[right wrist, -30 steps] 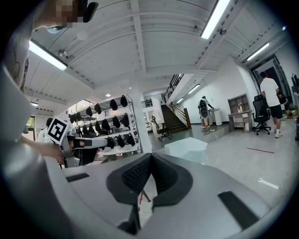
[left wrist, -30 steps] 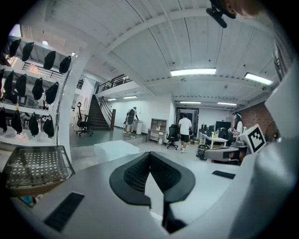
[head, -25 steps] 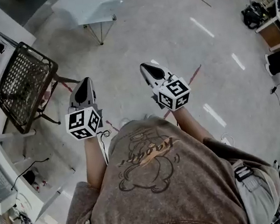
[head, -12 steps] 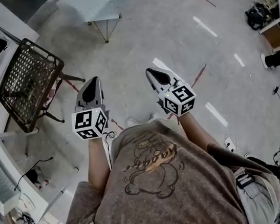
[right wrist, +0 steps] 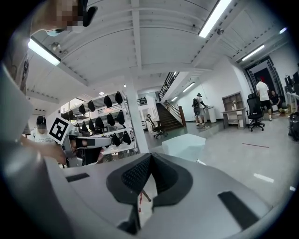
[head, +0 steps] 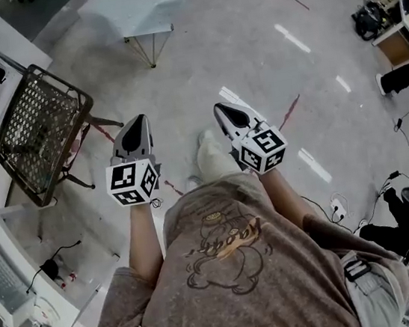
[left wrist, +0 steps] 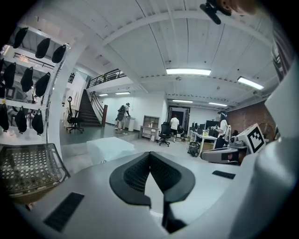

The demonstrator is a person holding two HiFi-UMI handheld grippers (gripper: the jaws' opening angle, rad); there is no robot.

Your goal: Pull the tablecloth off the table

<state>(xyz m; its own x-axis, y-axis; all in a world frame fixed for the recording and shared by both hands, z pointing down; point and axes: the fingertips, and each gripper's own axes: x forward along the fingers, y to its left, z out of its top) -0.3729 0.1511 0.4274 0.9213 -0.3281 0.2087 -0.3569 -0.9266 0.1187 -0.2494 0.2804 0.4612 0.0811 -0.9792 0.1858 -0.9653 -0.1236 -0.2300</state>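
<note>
Left gripper (head: 136,127): jaws together with nothing between them, held out in front of the body and pointing across the floor.
Right gripper (head: 224,112): jaws likewise closed on nothing, level with the left one and a little apart from it.
Tablecloth (head: 133,3): white, draped over the table and hanging down its sides. It is straight ahead of both jaw tips and well apart from them, with open floor (head: 250,54) between.
Table: covered by the cloth; only its thin legs (head: 149,49) show below the hem.
Mesh frame (head: 33,126): a dark frame on legs, off to the left of the left jaws and nearer than the table. It does not lie on the line from the jaws to the cloth.
Foot (head: 211,154): set forward on the floor, below and between the two grippers.
Step in hand: by the look of it, the walk up to the table; neither gripper is within reach of the cloth.
Done so far: none of the pull. The cloth lies spread over the table and no jaw touches it.
Left to do: close the gap, open the jaws, clamp an edge or corner of the cloth, then draw it clear of the tabletop.
Progress: at the very start, judging by how far the cloth is from the jaws.
</note>
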